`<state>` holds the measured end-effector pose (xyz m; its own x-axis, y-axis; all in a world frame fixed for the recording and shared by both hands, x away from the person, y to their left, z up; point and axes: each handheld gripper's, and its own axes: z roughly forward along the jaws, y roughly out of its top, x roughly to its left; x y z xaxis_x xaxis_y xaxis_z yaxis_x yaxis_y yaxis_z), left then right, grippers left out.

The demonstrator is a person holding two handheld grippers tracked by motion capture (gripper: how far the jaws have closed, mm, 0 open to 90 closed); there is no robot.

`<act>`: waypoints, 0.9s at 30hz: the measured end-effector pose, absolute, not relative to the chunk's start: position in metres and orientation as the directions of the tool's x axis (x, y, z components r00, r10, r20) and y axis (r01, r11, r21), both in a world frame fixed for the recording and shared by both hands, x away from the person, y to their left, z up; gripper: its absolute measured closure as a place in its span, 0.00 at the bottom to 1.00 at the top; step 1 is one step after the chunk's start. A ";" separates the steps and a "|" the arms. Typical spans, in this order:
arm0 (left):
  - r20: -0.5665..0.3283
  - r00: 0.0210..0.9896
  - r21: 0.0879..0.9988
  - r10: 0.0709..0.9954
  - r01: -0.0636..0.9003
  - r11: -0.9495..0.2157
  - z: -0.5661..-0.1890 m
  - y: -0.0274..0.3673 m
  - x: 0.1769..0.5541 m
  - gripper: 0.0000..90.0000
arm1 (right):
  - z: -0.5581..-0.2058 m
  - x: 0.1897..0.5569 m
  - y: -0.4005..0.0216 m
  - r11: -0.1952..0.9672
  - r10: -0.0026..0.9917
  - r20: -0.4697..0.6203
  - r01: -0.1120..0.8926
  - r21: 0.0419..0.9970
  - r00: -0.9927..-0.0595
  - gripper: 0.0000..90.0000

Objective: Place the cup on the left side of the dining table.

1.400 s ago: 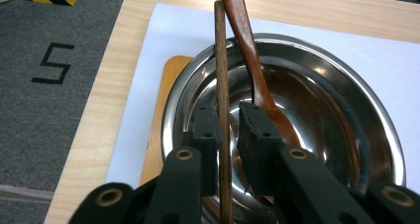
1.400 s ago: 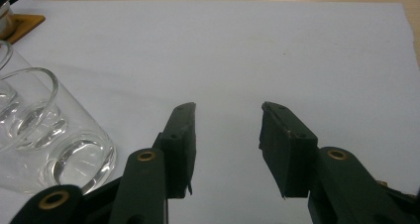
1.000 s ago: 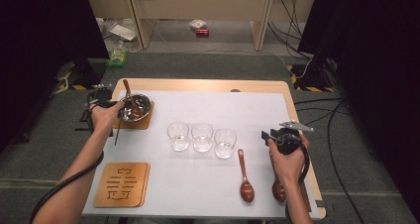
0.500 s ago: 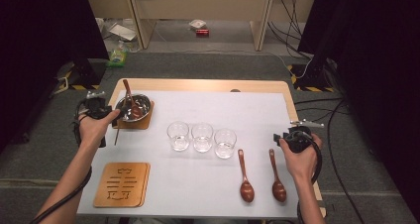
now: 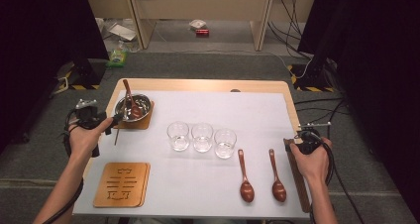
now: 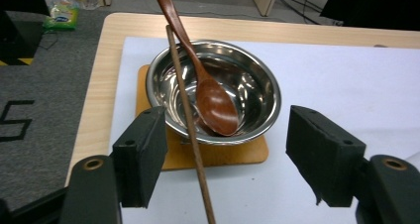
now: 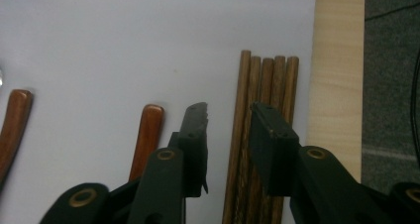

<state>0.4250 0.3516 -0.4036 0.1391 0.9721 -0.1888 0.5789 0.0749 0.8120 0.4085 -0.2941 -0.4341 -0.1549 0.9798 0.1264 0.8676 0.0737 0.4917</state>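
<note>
While the left tongs (image 6: 225, 154) stand wide with nothing pressed between the pads, they point at the bowl (image 6: 257, 92) from the near left bench (image 5: 257, 92) edge, having just opened. A single chopstick (image 6: 190, 130) runs up between the jaws, nearer the left pad, and leans on the bowl's rim; whether it touches that pad cannot be told. In the bowl lies a spoon (image 6: 213, 100), its handle sticking out over the far rim. The bowl sits on a coaster (image 6: 218, 152), toward the far left of the white mat (image 5: 213, 189). From the high view, the left hand (image 5: 84, 137) is just beside that coaster, off the mat's left edge.

At the right edge of the bench, the right tongs (image 7: 229, 122) hang over a bundle of chopsticks (image 7: 267, 80) lying side by side along the mat's border. Its jaws have just been closing and now stand narrow, straddling the leftmost sticks; whether the pads press them cannot be told. The right hand (image 5: 311, 157) is low at the near right.

Between the hands stand three glasses (image 5: 201, 136) in a row mid-mat, with two spoons (image 5: 261, 177) lying side by side nearer the right hand. A second coaster (image 5: 122, 183) lies at the near left.
</note>
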 end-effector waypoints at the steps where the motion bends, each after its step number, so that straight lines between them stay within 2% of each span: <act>1: -0.187 0.141 0.813 0.972 0.578 0.072 -0.404 0.351 0.425 0.36 | -0.434 0.409 -0.294 0.076 0.981 0.123 0.875 0.479 -0.152 0.79; 9: -0.188 0.151 0.814 0.970 0.577 0.068 -0.404 0.347 0.419 0.36 | -0.436 0.410 -0.291 0.082 0.986 0.109 0.928 0.365 -0.129 0.87; 20: -0.179 0.157 0.820 0.971 0.570 0.059 -0.403 0.350 0.411 0.36 | -0.443 0.411 -0.287 0.082 0.990 0.088 0.965 0.251 -0.107 0.88; 27: -0.181 0.161 0.823 0.970 0.565 0.060 -0.402 0.348 0.412 0.36 | -0.444 0.414 -0.282 0.084 0.992 0.071 0.969 0.232 -0.103 0.88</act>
